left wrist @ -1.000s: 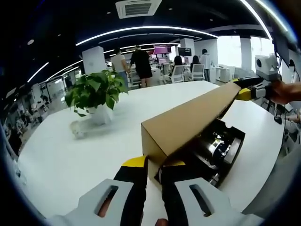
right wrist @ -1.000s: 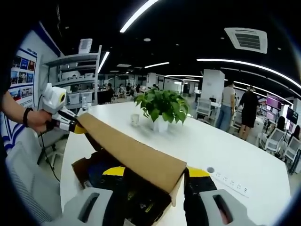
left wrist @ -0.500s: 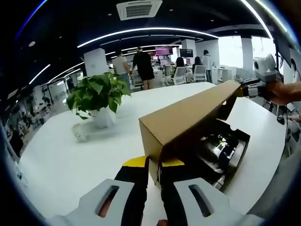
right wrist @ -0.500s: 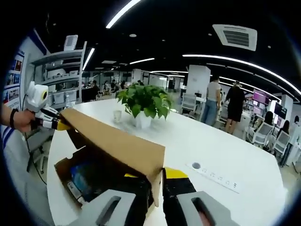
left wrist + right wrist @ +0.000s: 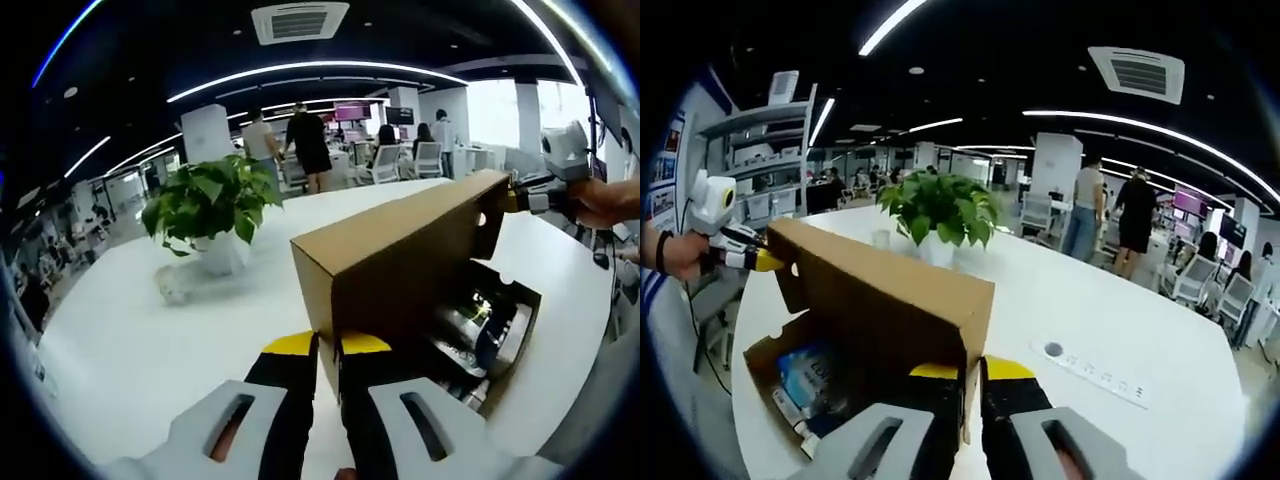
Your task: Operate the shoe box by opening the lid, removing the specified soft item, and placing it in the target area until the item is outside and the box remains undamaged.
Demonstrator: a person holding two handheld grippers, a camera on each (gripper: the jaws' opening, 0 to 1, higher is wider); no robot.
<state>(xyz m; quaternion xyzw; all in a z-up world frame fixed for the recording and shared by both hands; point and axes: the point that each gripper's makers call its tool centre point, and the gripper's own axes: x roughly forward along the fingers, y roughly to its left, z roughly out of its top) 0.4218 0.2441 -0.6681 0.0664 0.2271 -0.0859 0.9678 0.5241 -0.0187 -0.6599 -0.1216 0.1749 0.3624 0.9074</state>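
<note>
At bottom centre of the left gripper view, the left gripper point(image 5: 325, 350) pinches one corner edge of the raised brown cardboard lid point(image 5: 400, 245); in the right gripper view the right gripper point(image 5: 973, 372) pinches the opposite corner. Beneath, the open shoe box point(image 5: 765, 352) holds a blue packaged soft item point(image 5: 810, 368). The white table point(image 5: 130, 340) lies bare toward the potted green plant point(image 5: 208, 205) at centre left.

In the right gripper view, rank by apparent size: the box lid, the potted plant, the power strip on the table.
1. Box lid, largest, though it is nearest the camera, which enlarges it.
2. Potted plant, clearly smaller in the picture and farther back.
3. Power strip, smallest, a thin white bar on the table.
</note>
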